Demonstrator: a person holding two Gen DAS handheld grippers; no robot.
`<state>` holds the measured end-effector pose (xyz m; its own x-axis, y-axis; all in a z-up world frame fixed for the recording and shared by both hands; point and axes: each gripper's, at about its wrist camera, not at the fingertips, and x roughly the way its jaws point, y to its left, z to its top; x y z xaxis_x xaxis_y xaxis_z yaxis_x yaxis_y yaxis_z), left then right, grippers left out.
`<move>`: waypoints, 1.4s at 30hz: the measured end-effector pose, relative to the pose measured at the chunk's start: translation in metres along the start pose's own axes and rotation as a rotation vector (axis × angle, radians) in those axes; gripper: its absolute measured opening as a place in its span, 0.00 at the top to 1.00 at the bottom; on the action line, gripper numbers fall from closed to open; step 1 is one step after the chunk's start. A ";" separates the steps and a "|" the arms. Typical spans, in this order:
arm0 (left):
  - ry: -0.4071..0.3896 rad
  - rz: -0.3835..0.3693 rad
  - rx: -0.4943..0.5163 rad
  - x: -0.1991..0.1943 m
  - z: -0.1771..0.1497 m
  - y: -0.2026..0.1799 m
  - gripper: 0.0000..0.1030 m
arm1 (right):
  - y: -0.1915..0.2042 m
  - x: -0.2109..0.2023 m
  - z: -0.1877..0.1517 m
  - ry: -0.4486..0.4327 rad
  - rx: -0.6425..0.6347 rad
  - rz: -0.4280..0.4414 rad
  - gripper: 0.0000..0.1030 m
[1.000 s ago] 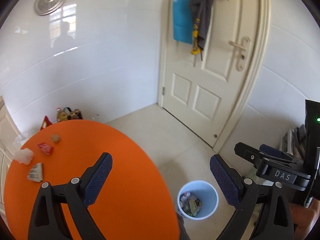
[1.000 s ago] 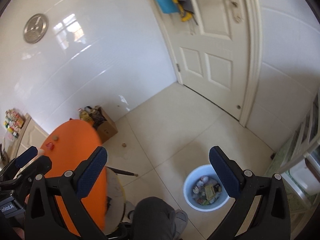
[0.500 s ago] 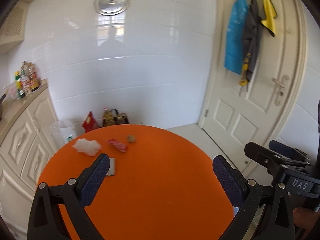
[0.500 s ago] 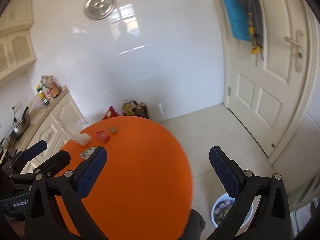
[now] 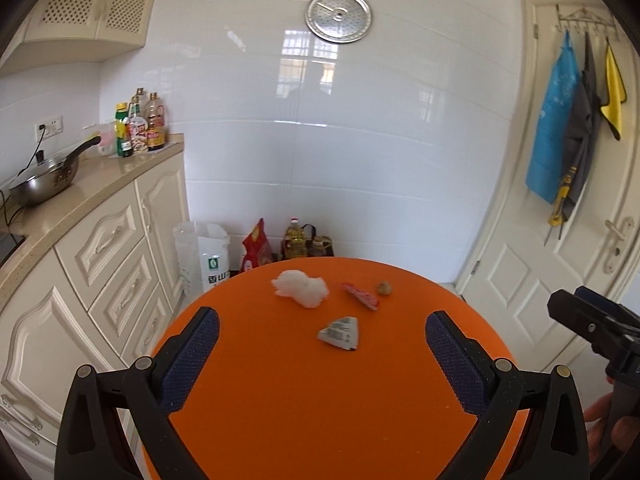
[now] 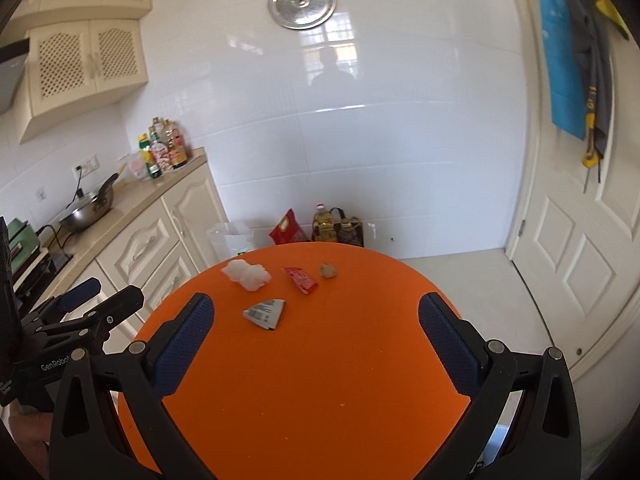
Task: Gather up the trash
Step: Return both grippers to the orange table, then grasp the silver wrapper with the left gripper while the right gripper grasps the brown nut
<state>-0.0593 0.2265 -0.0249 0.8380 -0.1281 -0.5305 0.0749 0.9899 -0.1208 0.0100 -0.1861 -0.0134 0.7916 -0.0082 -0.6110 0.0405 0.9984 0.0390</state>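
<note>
Several bits of trash lie on the far part of a round orange table [image 5: 320, 408] [image 6: 320, 380]: a white crumpled tissue [image 5: 302, 289] [image 6: 248, 274], a red wrapper [image 5: 361, 296] [image 6: 300, 279], a small brown lump [image 5: 384, 288] [image 6: 328, 270] and a grey torn packet [image 5: 341, 333] [image 6: 266, 312]. My left gripper [image 5: 320, 352] is open and empty above the table's near half. My right gripper [image 6: 316, 340] is open and empty too, beside the left one [image 6: 92, 304], which shows at the left edge of the right wrist view.
Cream cabinets with a counter [image 5: 80, 196] stand on the left, with a pan [image 5: 44, 176] and bottles [image 5: 140, 128] on top. Bags and oil bottles [image 5: 296, 240] stand on the floor behind the table. A white door [image 5: 560, 260] is at the right.
Both grippers swung left, from the floor and the blue bin back over the orange table. The trash pieces now lie straight ahead. The bin has left both views.
</note>
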 end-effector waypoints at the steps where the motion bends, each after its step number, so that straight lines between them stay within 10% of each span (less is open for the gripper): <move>1: 0.002 0.007 -0.001 0.001 -0.003 -0.001 0.01 | 0.003 0.001 0.000 0.000 -0.005 0.005 0.00; 12: 0.094 0.008 0.036 0.068 0.001 -0.033 0.01 | 0.000 0.048 -0.005 0.070 -0.009 0.011 0.00; 26: 0.351 -0.013 0.149 0.318 0.033 -0.071 0.04 | -0.055 0.148 -0.012 0.222 0.056 -0.006 0.00; 34: 0.378 -0.066 0.145 0.388 0.051 -0.083 0.52 | -0.062 0.212 -0.012 0.288 0.067 -0.006 0.00; 42: 0.354 -0.100 0.071 0.434 0.079 -0.081 0.67 | -0.055 0.284 -0.010 0.353 0.060 -0.002 0.18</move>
<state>0.3412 0.0956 -0.1794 0.5869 -0.2251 -0.7777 0.1943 0.9717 -0.1346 0.2265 -0.2432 -0.1969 0.5327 0.0200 -0.8461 0.0855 0.9933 0.0773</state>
